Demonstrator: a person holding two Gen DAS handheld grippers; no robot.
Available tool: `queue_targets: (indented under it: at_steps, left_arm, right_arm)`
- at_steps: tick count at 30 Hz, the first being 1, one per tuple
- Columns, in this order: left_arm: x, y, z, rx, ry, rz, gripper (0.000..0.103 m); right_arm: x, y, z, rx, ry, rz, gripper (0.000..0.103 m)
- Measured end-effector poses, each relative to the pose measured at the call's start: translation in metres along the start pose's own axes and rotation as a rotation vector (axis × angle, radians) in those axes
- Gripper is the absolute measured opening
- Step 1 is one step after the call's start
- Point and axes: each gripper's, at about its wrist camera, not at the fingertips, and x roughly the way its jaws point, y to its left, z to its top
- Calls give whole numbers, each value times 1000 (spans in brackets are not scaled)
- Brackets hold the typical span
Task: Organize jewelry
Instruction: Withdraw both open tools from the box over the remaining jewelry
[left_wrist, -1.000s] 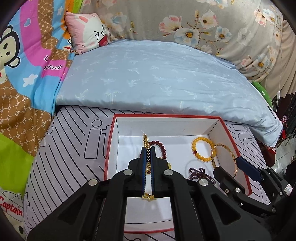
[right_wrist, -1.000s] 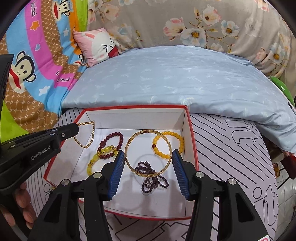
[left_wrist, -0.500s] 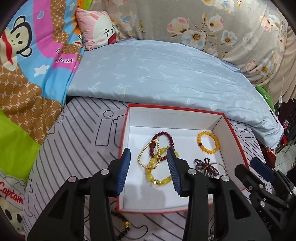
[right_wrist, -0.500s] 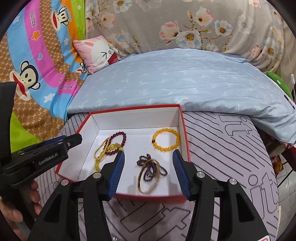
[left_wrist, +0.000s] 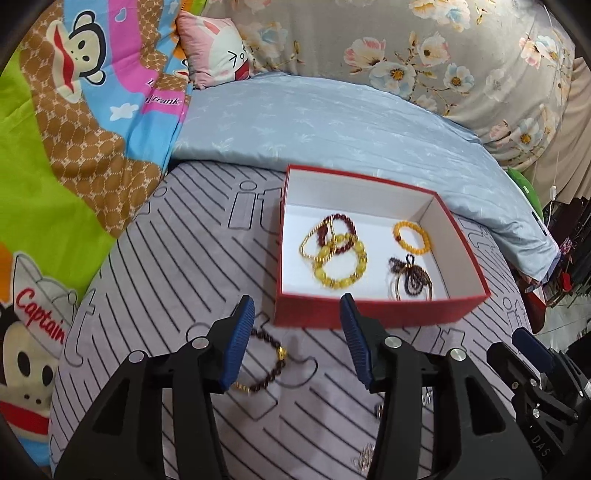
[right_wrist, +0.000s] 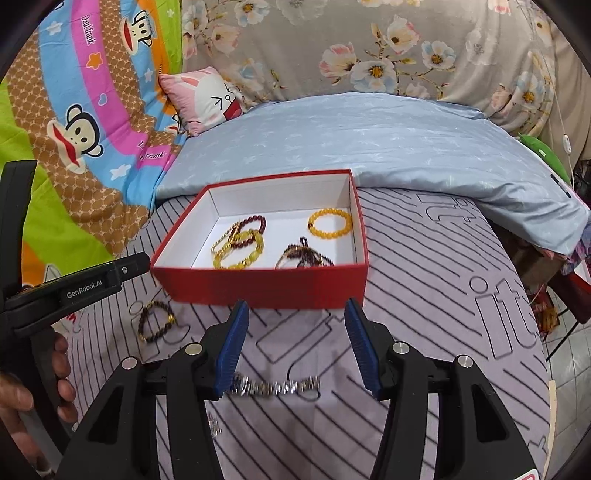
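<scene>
Now, claws: we held the left claw (left_wrist: 293, 334) and right claw (right_wrist: 293, 341) open, empty.
Bracelet (left_wrist: 267, 367): light, floppy; we judged one bead strand best pinched.

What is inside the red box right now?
The red box holds a yellow bead bracelet, a dark red one, a thin gold chain, an orange one and a purple strand over a gold bangle. Its near wall hides the floor's front edge.
</scene>
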Motion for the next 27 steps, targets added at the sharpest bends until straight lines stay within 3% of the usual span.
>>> queue_targets:
  at_steps: [6, 27]
  left_arm:
    - [-17, 4, -22, -6, 6, 2, 54]
    - [-29, -1, -101, 19, 120, 7, 54]
  right_arm:
    - [-16, 0, -23, 4, 18, 0, 52]
    - [-40, -4, -98, 3, 122, 1, 52]
